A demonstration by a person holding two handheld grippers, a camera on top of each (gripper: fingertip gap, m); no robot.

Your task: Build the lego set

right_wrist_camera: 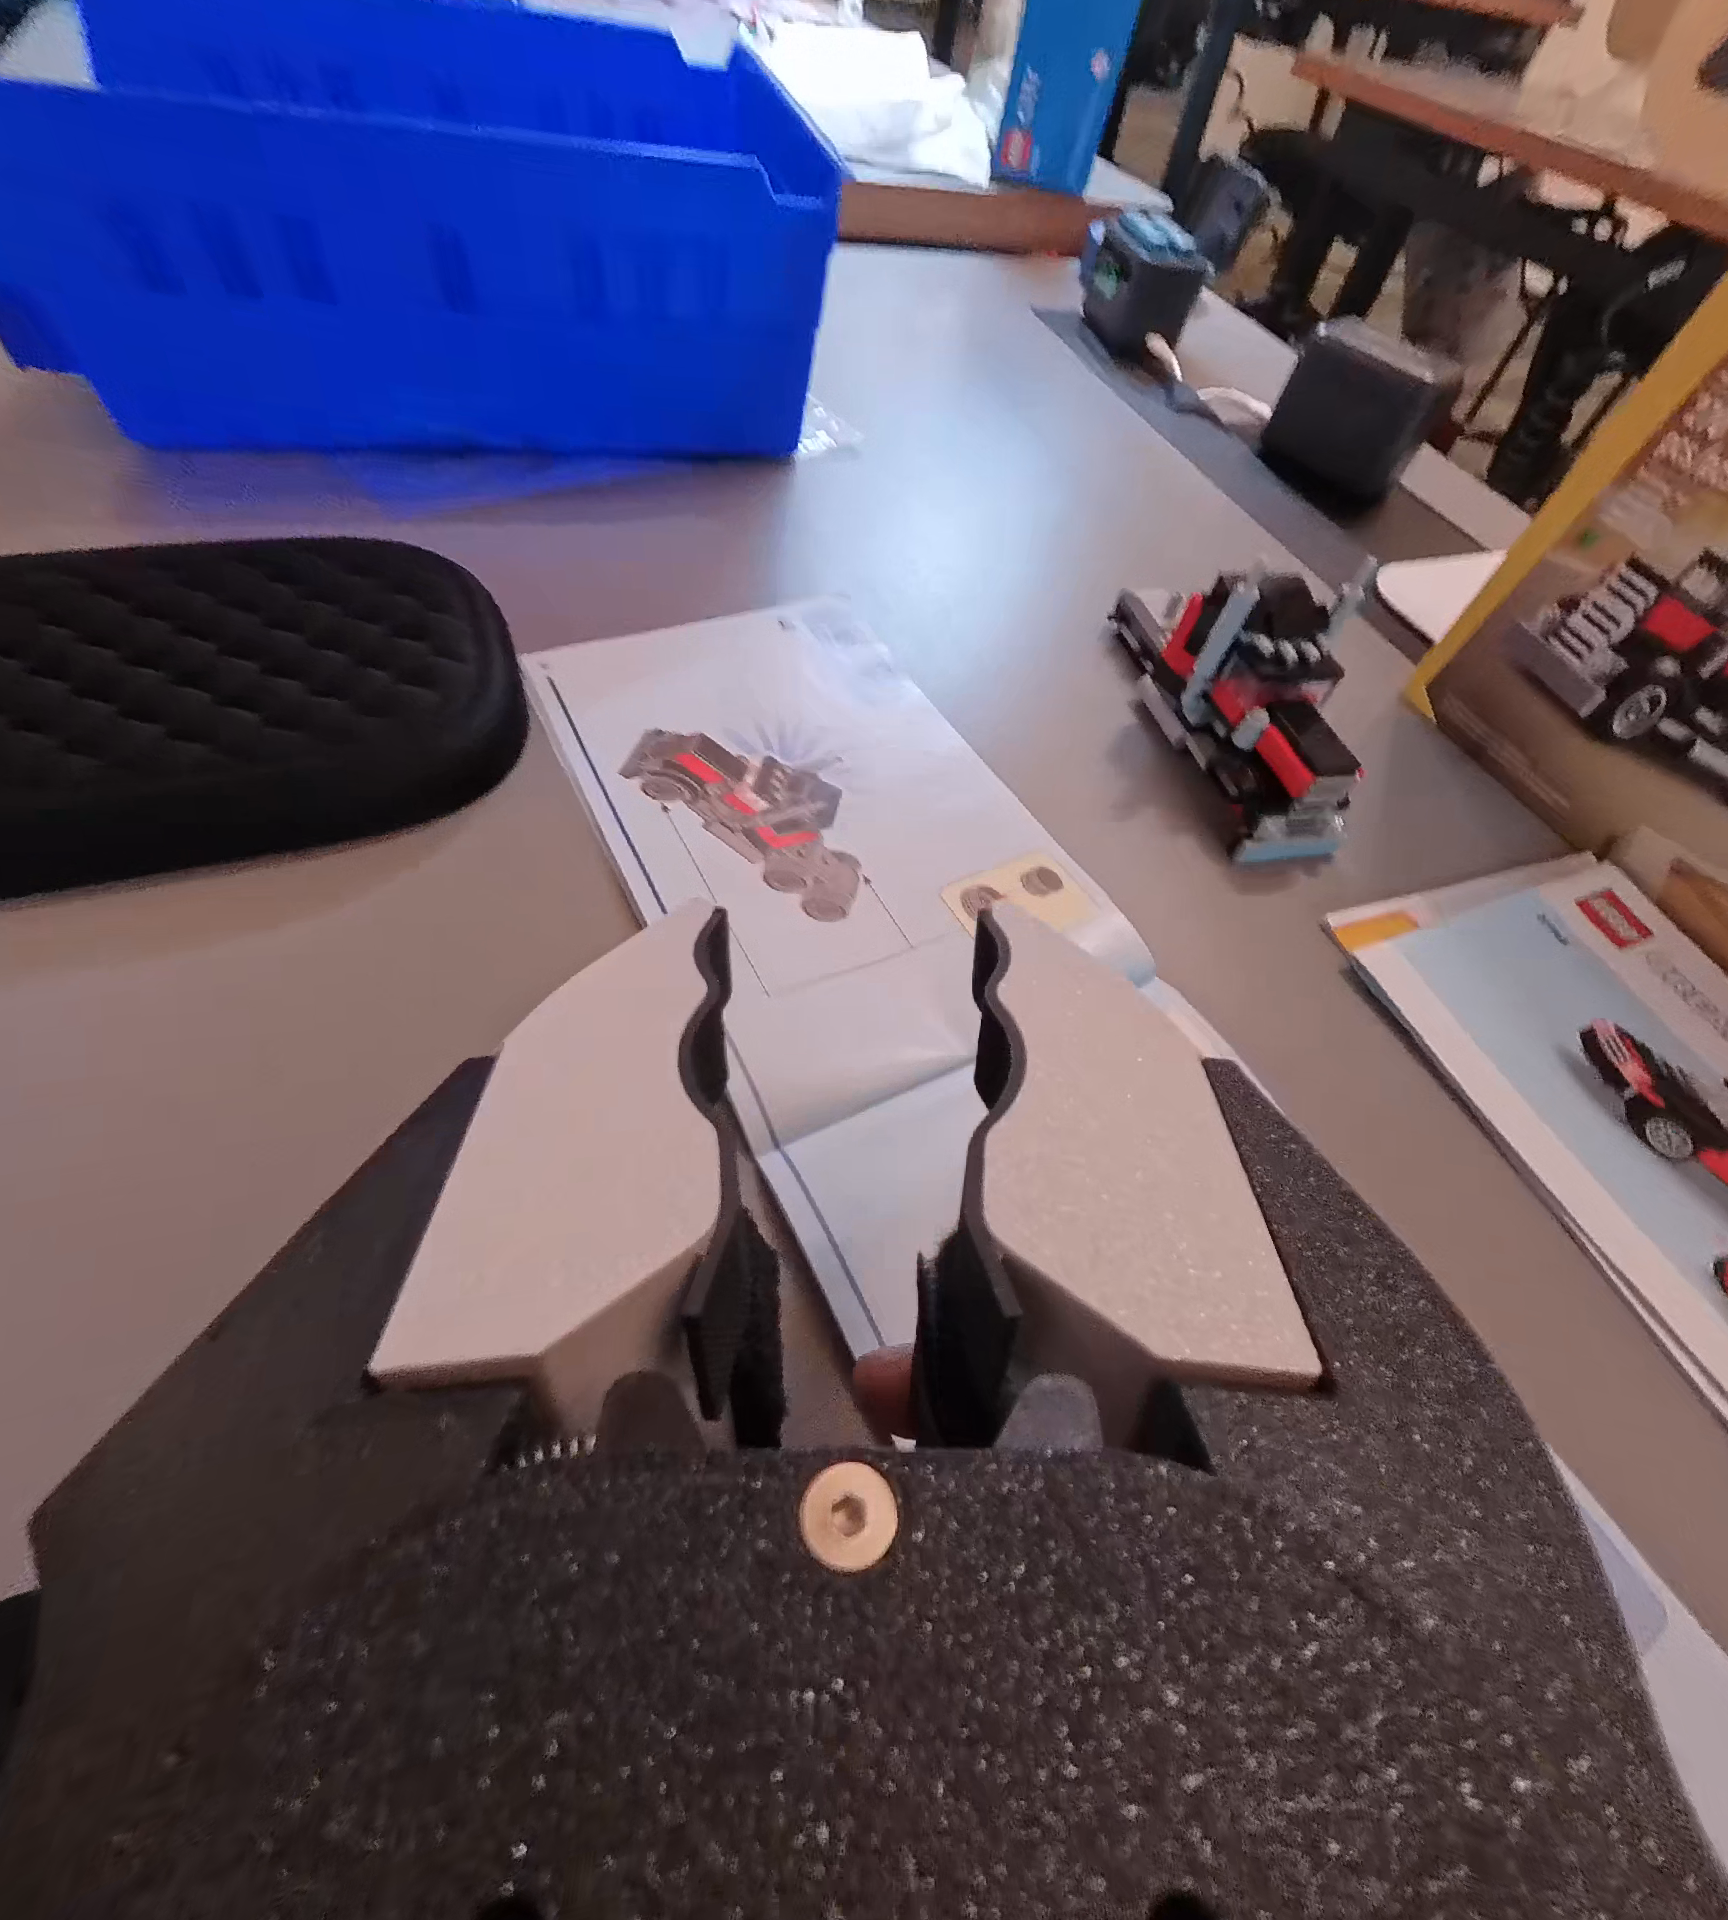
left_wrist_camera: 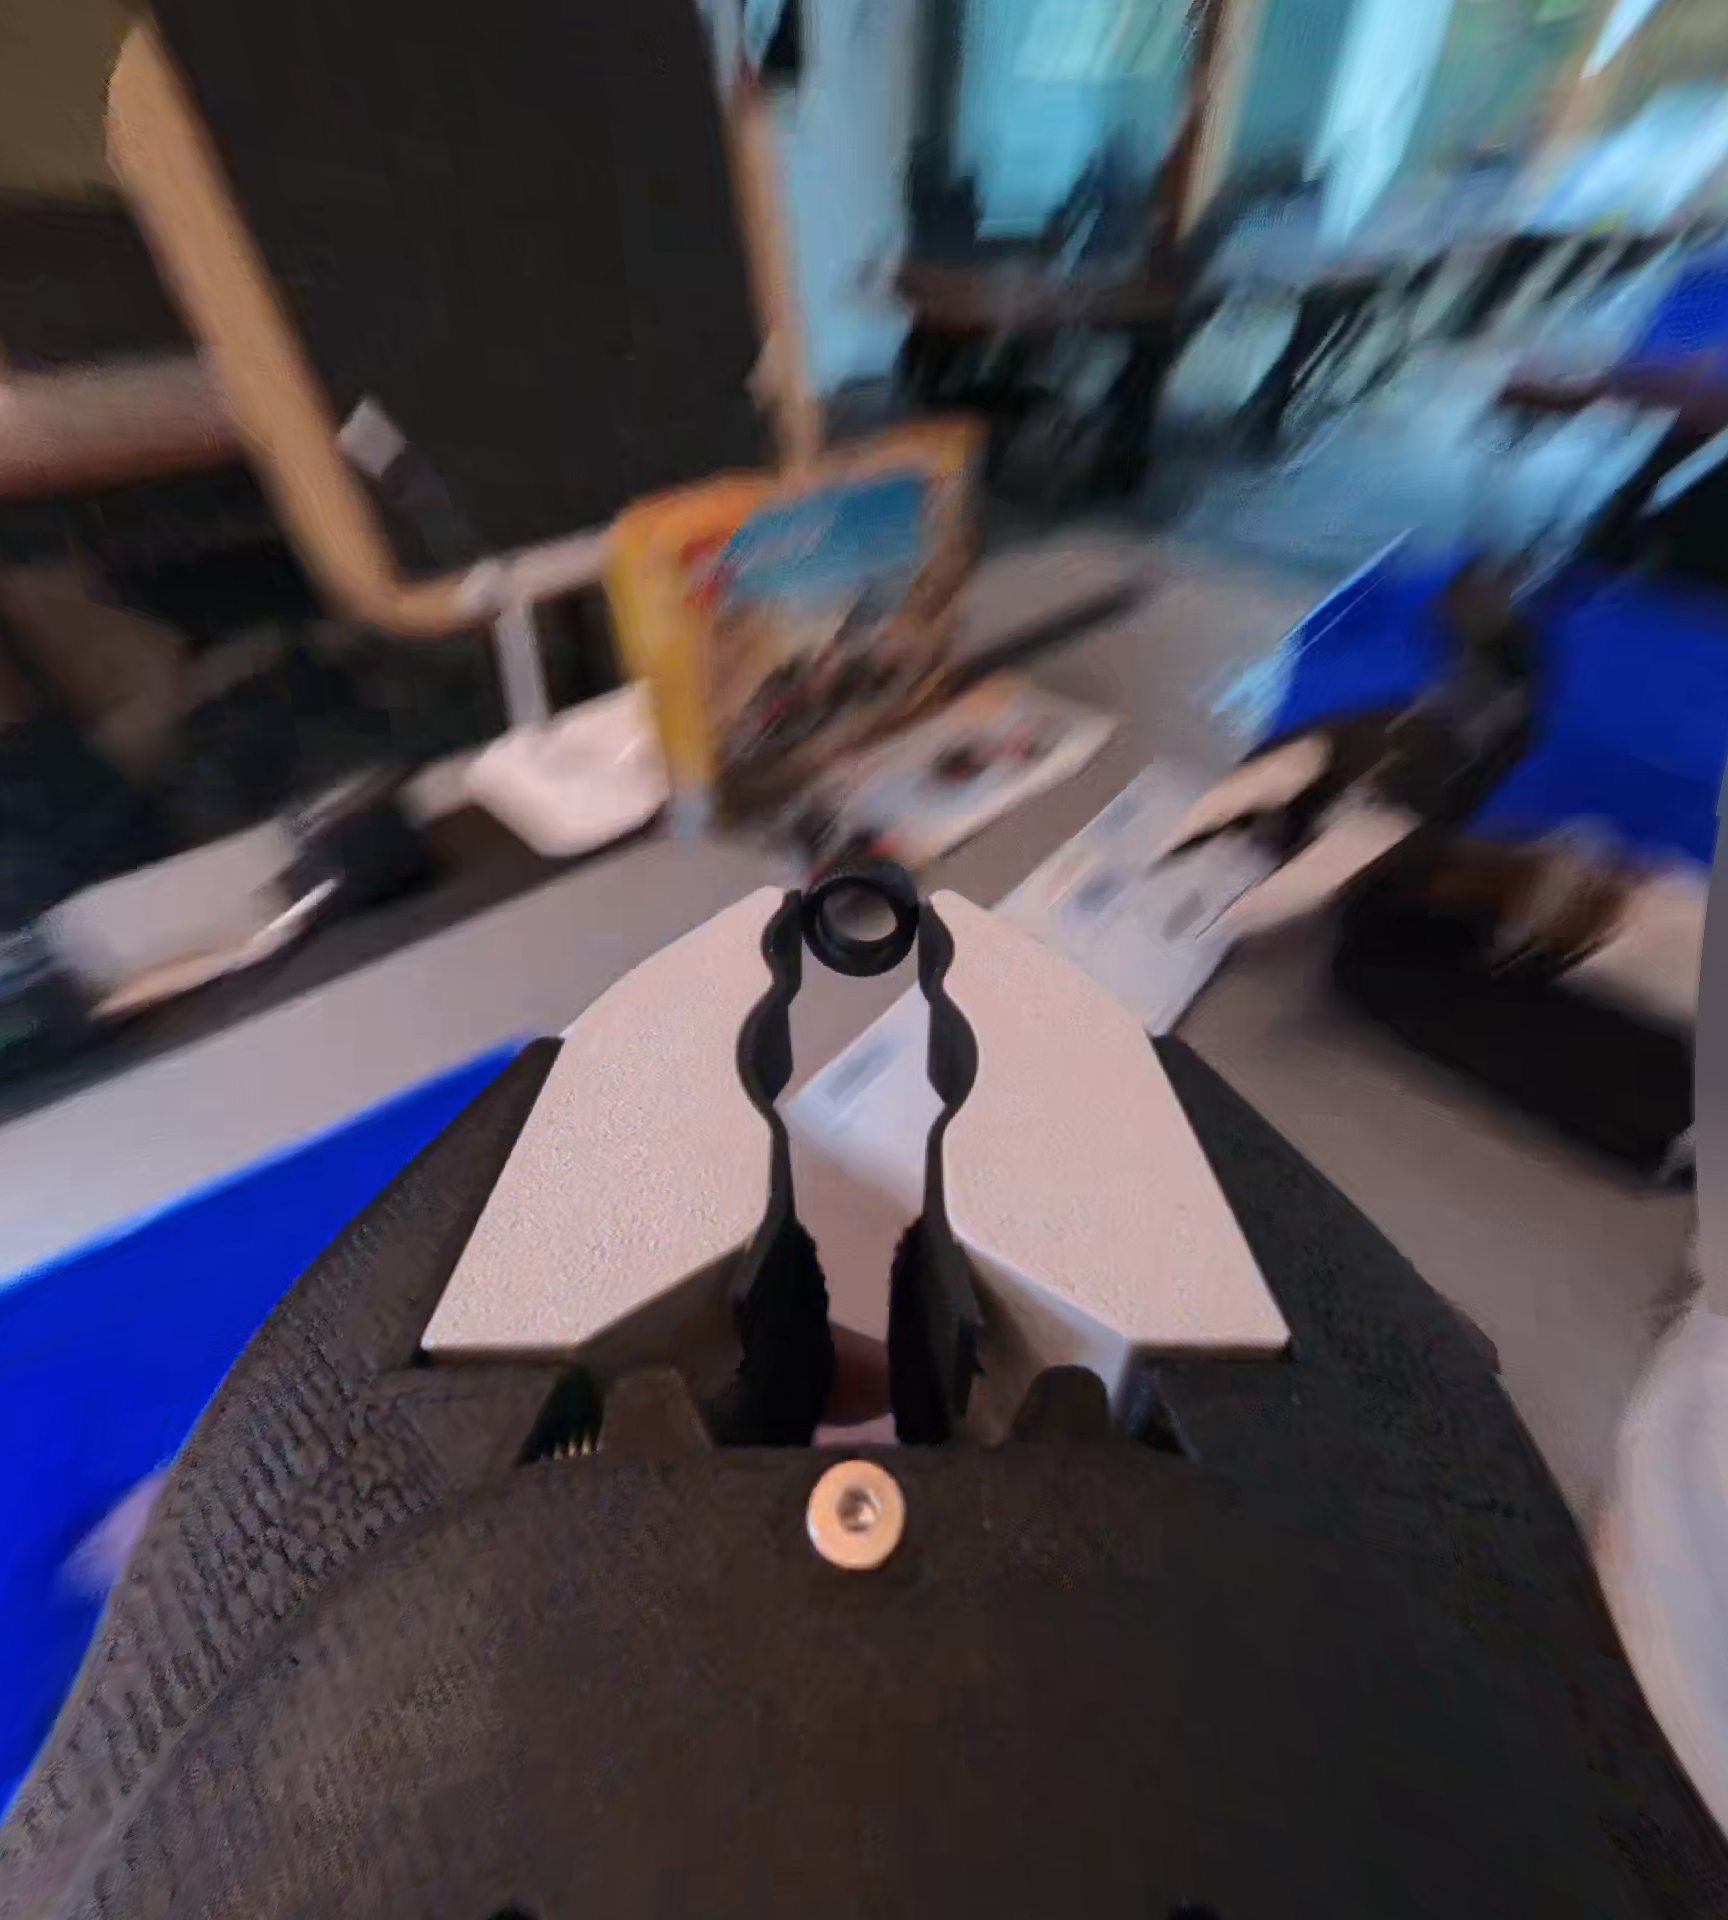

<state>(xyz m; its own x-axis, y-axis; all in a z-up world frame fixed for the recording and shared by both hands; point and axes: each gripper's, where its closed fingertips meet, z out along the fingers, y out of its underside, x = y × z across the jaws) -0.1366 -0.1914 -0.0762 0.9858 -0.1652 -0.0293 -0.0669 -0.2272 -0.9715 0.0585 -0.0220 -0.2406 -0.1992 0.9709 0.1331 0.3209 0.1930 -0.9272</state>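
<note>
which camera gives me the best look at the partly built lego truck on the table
The right wrist view: the truck sits sharp and unobstructed on the grey table, beyond the open right gripper. The left wrist view is motion-blurred, and I cannot make out the truck there.

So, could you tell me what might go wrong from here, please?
1. The left gripper pinches a small black ring only at its fingertips, and that view is motion-blurred; the ring could slip out.
2. The right gripper is open and empty above the open booklet, while the truck stands unheld, so pressing the ring on could push it away.
</note>
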